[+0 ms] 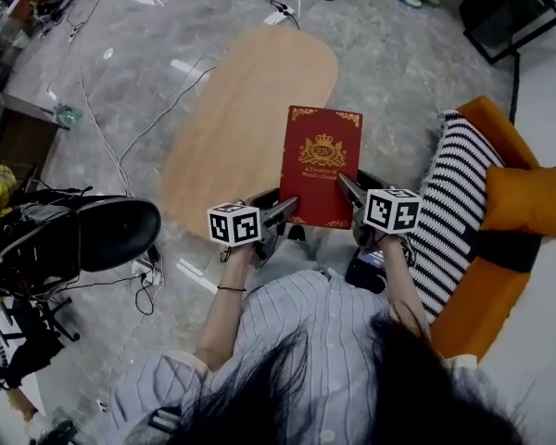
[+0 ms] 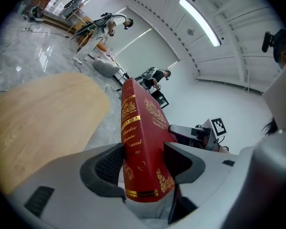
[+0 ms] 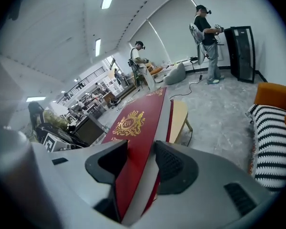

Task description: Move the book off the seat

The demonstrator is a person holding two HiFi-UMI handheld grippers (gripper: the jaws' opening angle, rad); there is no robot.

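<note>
1 red hardback book is hanging clear of the orange seat, by the edge of 1 wooden table. The 2 grippers are sharing it: the left gripper is clamping the spine end and the right gripper is clamping the page side, both with jaws spread to the book's thickness. It is probably stiff, weighty and glossy, so holding it by both near corners is looking sound.
</note>
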